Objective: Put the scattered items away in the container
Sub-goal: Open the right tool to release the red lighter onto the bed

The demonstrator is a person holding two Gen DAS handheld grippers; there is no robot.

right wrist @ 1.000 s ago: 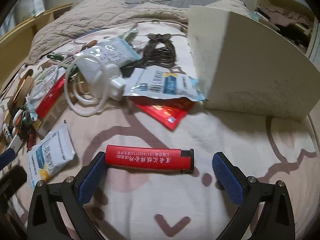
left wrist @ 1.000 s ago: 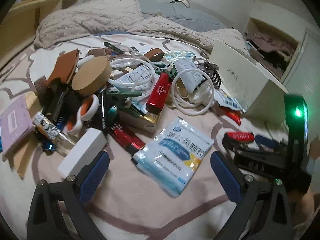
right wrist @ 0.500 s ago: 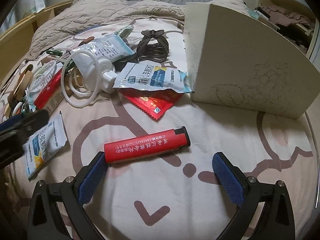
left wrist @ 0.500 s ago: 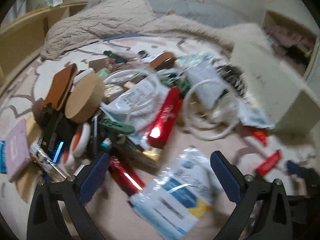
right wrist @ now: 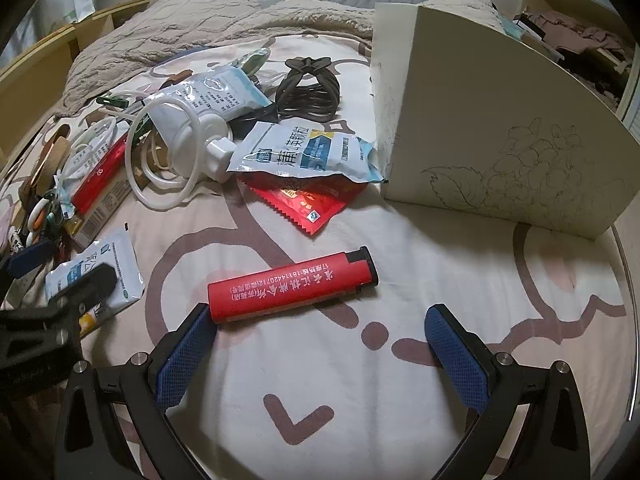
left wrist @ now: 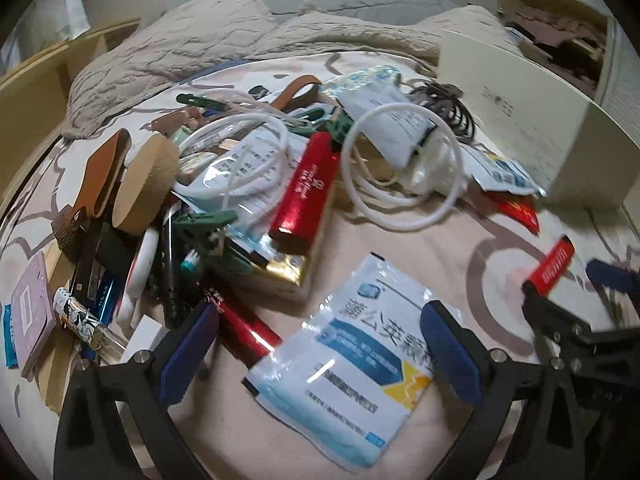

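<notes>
On the patterned bed sheet lies a red lighter [right wrist: 292,286], tilted, its near end touching the left finger of my open right gripper [right wrist: 320,340]. The cream box [right wrist: 500,120] stands behind it to the right. My left gripper [left wrist: 320,344] is open and hovers low over a white and blue sachet [left wrist: 360,340], one finger on each side of it. From the left wrist view the lighter [left wrist: 554,266] and the right gripper [left wrist: 580,312] show at the right, with the box [left wrist: 520,112] beyond. Part of the left gripper [right wrist: 80,288] covers the sachet [right wrist: 116,252].
A dense pile fills the left: a red tube [left wrist: 308,188], a coiled white cable [left wrist: 400,168], a cork roll [left wrist: 144,184], green pegs [left wrist: 200,224]. A black hair claw [right wrist: 308,88], a second sachet [right wrist: 308,152] and a red packet [right wrist: 312,200] lie near the box. Blanket [right wrist: 240,12] behind.
The left gripper has swung forward and down over the white and blue sachet. The right gripper has drawn back from the box, and the lighter now sits tilted against its left finger.
</notes>
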